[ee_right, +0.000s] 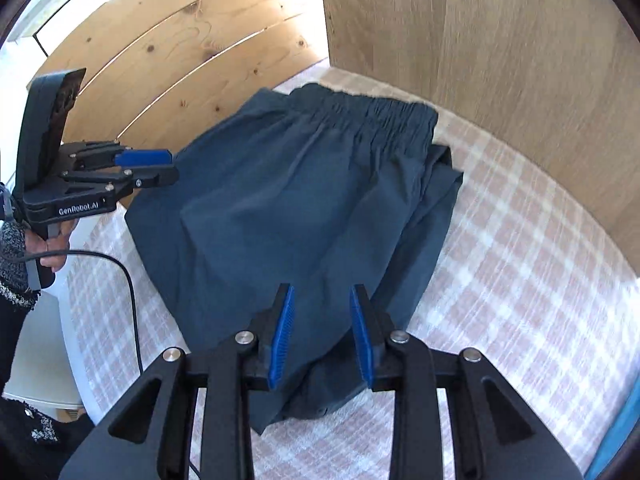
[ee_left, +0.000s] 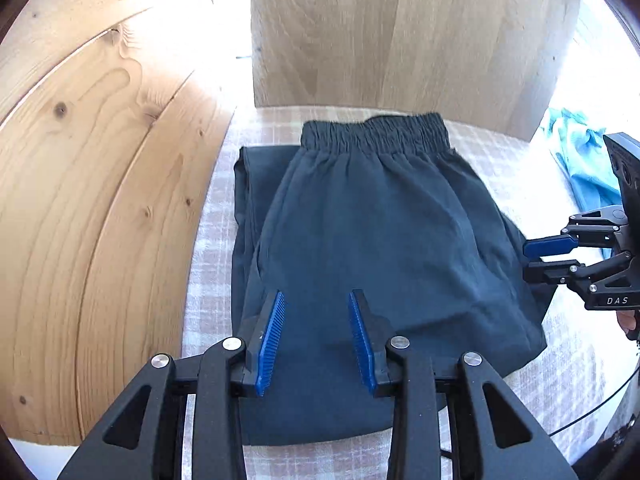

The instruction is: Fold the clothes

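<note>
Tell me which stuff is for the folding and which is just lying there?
For the folding:
- dark blue shorts, lying folded on the checked cloth
- left gripper, open above them
- right gripper, open too

Just lying about:
- light blue garment, bunched at the table's far side
- wooden panels behind

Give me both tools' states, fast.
Left tool: open, holding nothing, over the dark shorts.
Right tool: open, holding nothing.
</note>
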Demonstrator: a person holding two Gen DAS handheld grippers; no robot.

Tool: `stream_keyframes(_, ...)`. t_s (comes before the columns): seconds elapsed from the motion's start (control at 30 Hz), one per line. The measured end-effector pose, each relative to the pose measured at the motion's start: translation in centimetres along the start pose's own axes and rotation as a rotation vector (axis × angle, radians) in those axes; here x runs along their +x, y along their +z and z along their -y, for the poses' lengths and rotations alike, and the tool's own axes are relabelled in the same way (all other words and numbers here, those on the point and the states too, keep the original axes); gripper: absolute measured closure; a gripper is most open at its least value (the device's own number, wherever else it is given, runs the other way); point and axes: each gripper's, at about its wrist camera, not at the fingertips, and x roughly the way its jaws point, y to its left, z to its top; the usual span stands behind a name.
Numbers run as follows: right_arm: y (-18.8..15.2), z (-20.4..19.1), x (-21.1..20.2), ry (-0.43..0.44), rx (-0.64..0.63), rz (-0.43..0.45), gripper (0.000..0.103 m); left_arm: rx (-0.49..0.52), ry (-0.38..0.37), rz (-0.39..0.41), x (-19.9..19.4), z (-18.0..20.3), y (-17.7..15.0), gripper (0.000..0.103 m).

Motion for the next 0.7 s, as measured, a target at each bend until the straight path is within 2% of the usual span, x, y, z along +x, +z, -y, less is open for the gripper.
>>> stream_keyframes(0.07,1.9,0.2,0.6,-0.016,-0.002,0.027,0.074,0.013,0.102,-0.041,2.0,-0.4,0.9,0.071)
stream_keyframes(0.13,3.1,0.4,2.2,-0.036,-0.011,0.023,0.074,0.019,0.149,-0.079,2.9,-1.0,-0.1,0.067)
stream_keyframes(0.2,3.2,1.3,5.8,-0.059,-0.004,-0.115,0.075,0.019,0.172,-0.097,2.9,-1.4,-0.6,0.066)
stream_keyframes(0.23,3.1,1.6,6.6,-0.053,0.005,-0.145,0.077,0.017,0.171,-0.094,2.3,-1.3,-0.2,0.067)
stream_keyframes(0.27,3.5,2.1,5.5,-0.031,0.029,-0.103,0.077,0.014,0.170,-0.091,1.7,-1.2,0.2,0.071)
stream_keyframes(0.33,4.5,3.3,3.1,0.010,0.097,-0.002,0.077,0.028,0.111,-0.019,-0.4,-0.3,1.8,0.071)
stream_keyframes(0.4,5.8,4.4,1.3,-0.001,0.151,0.104,0.077,0.062,0.073,0.025,-0.8,0.6,4.1,0.067)
stream_keyframes(0.47,7.3,5.0,1.5,0.000,0.187,0.111,0.077,0.102,0.051,0.048,-0.4,1.5,6.5,0.067)
stream_keyframes(0.57,8.7,5.8,3.0,0.039,0.243,0.100,0.077,0.104,0.062,0.013,2.7,1.8,9.3,0.068)
stream_keyframes(0.67,9.5,6.4,4.7,0.017,0.241,0.075,0.077,0.111,0.063,-0.018,5.2,1.8,10.9,0.069)
stream_keyframes(0.7,9.3,6.6,5.0,-0.024,0.233,0.061,0.081,0.110,0.049,-0.027,6.1,1.6,11.2,0.069)
